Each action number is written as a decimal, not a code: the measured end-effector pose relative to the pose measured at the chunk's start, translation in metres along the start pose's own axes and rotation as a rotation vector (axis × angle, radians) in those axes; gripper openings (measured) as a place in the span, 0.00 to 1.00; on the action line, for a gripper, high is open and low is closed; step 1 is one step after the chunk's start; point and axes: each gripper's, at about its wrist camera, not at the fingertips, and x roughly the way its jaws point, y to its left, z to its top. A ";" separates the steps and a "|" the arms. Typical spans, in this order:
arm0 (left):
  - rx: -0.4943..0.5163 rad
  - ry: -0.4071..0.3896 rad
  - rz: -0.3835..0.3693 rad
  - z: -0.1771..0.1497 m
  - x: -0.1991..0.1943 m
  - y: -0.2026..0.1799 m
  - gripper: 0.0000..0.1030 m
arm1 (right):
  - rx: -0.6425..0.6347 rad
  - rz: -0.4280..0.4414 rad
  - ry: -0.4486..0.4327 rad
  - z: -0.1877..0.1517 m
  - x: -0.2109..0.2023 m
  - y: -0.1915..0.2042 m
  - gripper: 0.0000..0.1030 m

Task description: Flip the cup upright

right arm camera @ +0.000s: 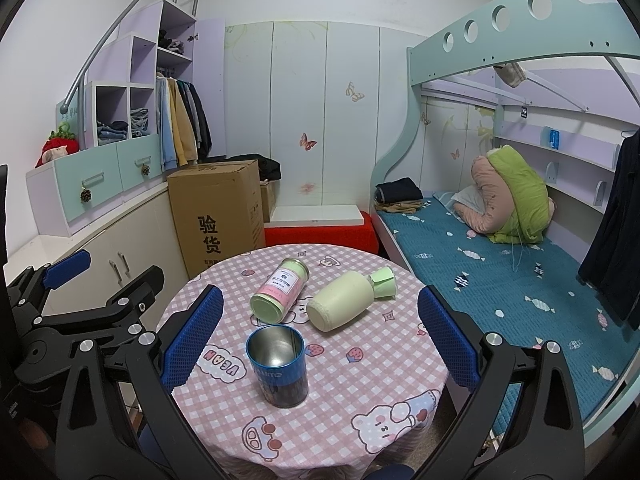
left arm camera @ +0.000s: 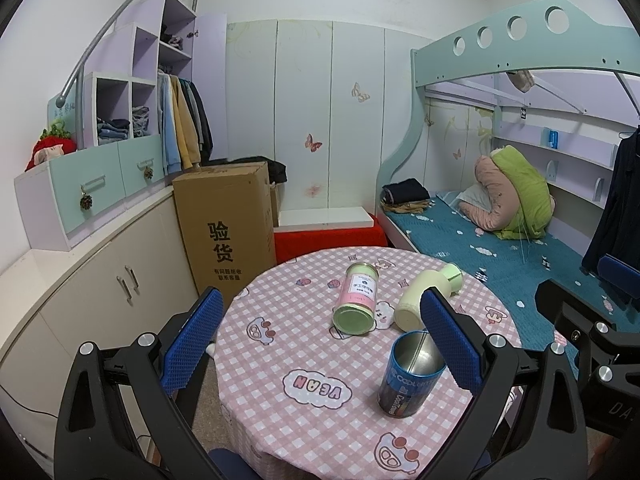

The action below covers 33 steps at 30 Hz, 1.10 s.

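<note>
Two containers lying on the table (left arm camera: 280,412), blue cup (left arm camera: 410,372) upright near its front, left gripper (left arm camera: 320,344) spread wide, empty; right view, cup (right arm camera: 278,364) standing between the right gripper (right arm camera: 320,340) fingers, untouched, jaws released.

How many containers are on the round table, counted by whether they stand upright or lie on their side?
Standing upright: 1, the blue metal cup, open end up.
Lying on the side: 2, the pink and green canister and the cream bottle with a green cap.
Total: 3 containers on the table.
</note>
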 end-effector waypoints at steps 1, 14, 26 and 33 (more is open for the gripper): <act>-0.001 -0.001 0.000 -0.001 0.000 0.000 0.92 | -0.001 0.000 0.000 0.000 0.000 0.000 0.95; -0.004 0.003 -0.002 0.000 0.001 0.001 0.92 | -0.001 -0.001 0.001 0.001 0.000 0.000 0.95; -0.017 0.024 -0.016 0.001 0.003 0.003 0.92 | -0.003 -0.003 0.002 0.000 0.001 0.000 0.95; -0.013 0.020 -0.007 0.000 0.003 0.003 0.92 | -0.002 -0.001 0.003 -0.001 0.002 -0.001 0.95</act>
